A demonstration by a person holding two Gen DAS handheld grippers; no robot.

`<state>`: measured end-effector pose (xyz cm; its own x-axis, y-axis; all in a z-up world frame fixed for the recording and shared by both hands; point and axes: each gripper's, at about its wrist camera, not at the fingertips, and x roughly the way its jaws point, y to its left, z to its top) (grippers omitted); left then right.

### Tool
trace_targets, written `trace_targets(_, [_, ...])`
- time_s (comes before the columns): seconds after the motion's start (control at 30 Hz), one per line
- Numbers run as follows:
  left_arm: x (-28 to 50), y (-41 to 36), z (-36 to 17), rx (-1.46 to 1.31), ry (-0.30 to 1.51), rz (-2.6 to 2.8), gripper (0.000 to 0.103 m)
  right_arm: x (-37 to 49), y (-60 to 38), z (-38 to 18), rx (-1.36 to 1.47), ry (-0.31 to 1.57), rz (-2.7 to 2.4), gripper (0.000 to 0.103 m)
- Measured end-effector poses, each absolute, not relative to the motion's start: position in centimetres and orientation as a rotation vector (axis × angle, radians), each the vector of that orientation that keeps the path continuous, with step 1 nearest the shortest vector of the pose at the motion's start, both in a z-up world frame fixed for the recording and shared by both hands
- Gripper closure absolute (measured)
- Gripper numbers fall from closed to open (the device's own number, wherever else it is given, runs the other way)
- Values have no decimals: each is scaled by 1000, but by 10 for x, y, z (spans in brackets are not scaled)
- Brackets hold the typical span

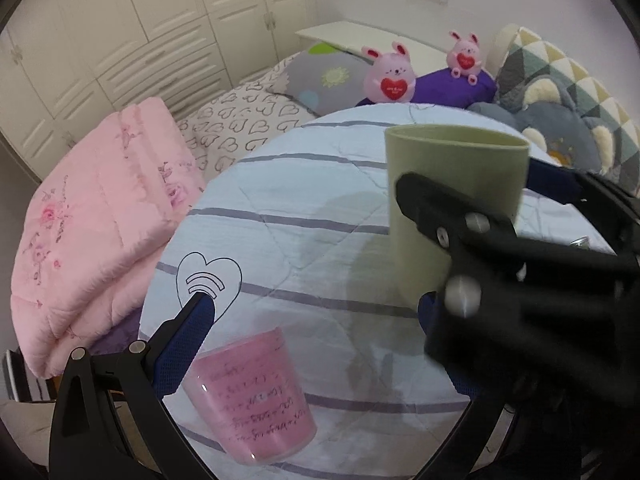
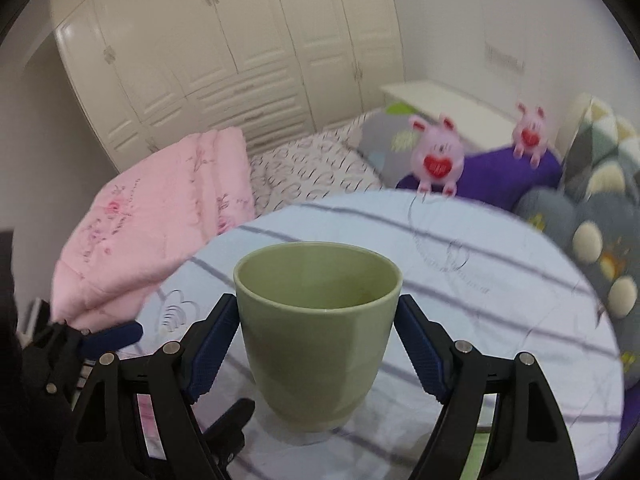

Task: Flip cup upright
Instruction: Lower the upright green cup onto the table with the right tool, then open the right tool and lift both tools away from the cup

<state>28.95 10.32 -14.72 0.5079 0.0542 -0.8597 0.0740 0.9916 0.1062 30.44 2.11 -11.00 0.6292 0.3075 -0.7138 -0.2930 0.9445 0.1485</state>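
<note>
Two cups are being shown: the green cup (image 2: pixel 318 332), mouth up, is being clamped between the right gripper (image 2: pixel 318 344) fingers. The pink cup (image 1: pixel 250 396), mouth down on the surface (image 1: pixel 320 208), is being flanked just inside the left gripper (image 1: pixel 304 360), its fingers spread wide and holding nothing.

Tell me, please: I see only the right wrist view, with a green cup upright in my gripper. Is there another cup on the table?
Observer: Yes. A pink cup is on the striped cloth, to the left of the green cup and nearer to the left camera.
Operator: Does the left gripper hold it?
Observer: No. The left gripper is open, and the pink cup is close beside its left finger.
Operator: Is the pink cup upright?
Observer: I cannot tell. Its wide end is toward the left camera and its narrow end is away.
</note>
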Motion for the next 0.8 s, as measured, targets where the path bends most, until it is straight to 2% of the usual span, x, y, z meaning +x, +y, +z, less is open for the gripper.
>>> trace_targets(0.4, [283,100,-151,174,1047,64,0,282,15,-112,-21,796,341,21])
trace_targets(0.8, [243,99,-125,148,1000,52,0,255,5,-99,-24,804,344,20])
